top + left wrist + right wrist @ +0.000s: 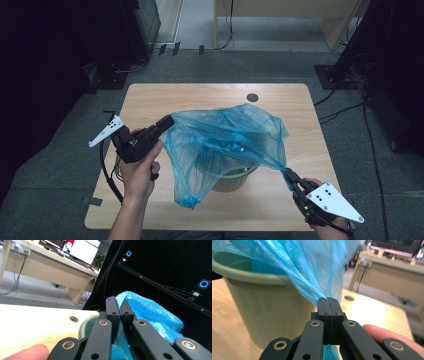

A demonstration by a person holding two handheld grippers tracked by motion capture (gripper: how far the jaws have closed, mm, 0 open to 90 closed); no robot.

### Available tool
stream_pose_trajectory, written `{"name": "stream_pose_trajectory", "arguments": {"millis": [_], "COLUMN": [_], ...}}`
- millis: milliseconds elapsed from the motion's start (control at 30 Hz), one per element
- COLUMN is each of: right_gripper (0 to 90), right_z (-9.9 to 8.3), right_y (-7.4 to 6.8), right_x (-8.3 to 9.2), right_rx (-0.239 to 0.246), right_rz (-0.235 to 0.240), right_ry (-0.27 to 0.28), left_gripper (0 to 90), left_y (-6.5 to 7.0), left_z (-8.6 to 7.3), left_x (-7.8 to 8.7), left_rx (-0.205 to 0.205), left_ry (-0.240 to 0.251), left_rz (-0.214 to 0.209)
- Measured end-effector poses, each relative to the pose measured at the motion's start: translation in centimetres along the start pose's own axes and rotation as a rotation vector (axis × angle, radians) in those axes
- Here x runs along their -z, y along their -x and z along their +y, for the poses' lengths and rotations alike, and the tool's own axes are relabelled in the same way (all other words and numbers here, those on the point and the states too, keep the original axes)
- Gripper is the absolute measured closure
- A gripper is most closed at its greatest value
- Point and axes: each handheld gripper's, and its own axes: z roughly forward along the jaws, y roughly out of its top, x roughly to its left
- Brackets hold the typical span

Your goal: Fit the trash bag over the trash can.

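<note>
Wooden table [150, 100], both grippers' jaws clamped on blue bag [225, 135]

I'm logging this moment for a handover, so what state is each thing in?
Blue plastic bag: stretched open, draped over the bin.
Green bin: upright on the table, mouth partly covered.
Left hand-held gripper: shut on the bag's edge.
Right hand-held gripper: shut on the opposite edge.
</note>
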Motion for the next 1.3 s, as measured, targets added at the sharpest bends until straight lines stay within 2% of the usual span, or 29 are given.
{"name": "stream_pose_trajectory", "arguments": {"millis": [33,200,300,400,433,500,567,667,867,967,1100,1200,1300], "right_gripper": [90.0,90.0,90.0,90.0,90.0,71.2,51.6,45.6,42.6,40.0,34.1,25.1,23.9], "right_z": [-0.3,-1.6,-2.5,-3.6,-3.7,-3.7,-3.4,-2.7,-1.2,-0.3,0.3,0.4,0.8], "right_y": [0.0,-0.4,-0.4,-0.3,-0.3,-0.2,0.0,0.6,1.5,1.5,1.3,1.3,1.5], "right_x": [0.1,0.1,-0.7,-1.9,-2.0,-1.8,-1.2,-0.1,1.3,1.6,1.9,2.1,2.1], "right_rx": [-0.012,0.011,0.000,-0.007,-0.007,-0.013,-0.012,-0.021,-0.040,-0.021,0.016,0.002,-0.034], "right_rz": [0.004,0.008,0.020,0.040,0.052,0.094,0.137,0.180,0.191,0.213,0.248,0.247,0.223], "right_ry": [-0.007,-0.052,-0.116,-0.184,-0.182,-0.157,-0.096,-0.015,0.095,0.128,0.143,0.160,0.186], "left_gripper": [89.3,89.3,89.3,89.3,89.3,89.2,89.1,88.8,87.8,86.9,85.4,82.1,82.1], "left_y": [-0.1,-0.5,-0.8,-0.8,-0.8,-0.9,-1.0,-1.0,-0.7,-0.6,-0.6,-0.7,-0.6], "left_z": [-0.2,-1.0,-1.3,-1.4,-1.5,-1.6,-1.6,-1.6,-1.6,-1.6,-1.6,-1.7,-1.8], "left_x": [0.0,0.0,-0.1,-0.1,-0.2,-0.2,-0.2,-0.2,-0.2,-0.2,0.0,0.0,-0.1], "left_rx": [0.007,0.013,0.023,0.000,-0.007,-0.012,-0.005,-0.010,-0.035,-0.045,-0.048,-0.057,-0.060], "left_ry": [-0.003,-0.016,-0.022,-0.031,-0.030,-0.034,-0.029,-0.028,-0.027,-0.023,-0.018,-0.022,-0.025], "left_rz": [-0.006,-0.022,-0.018,-0.018,-0.014,-0.012,-0.014,-0.015,-0.017,-0.014,-0.006,-0.003,-0.010]}}
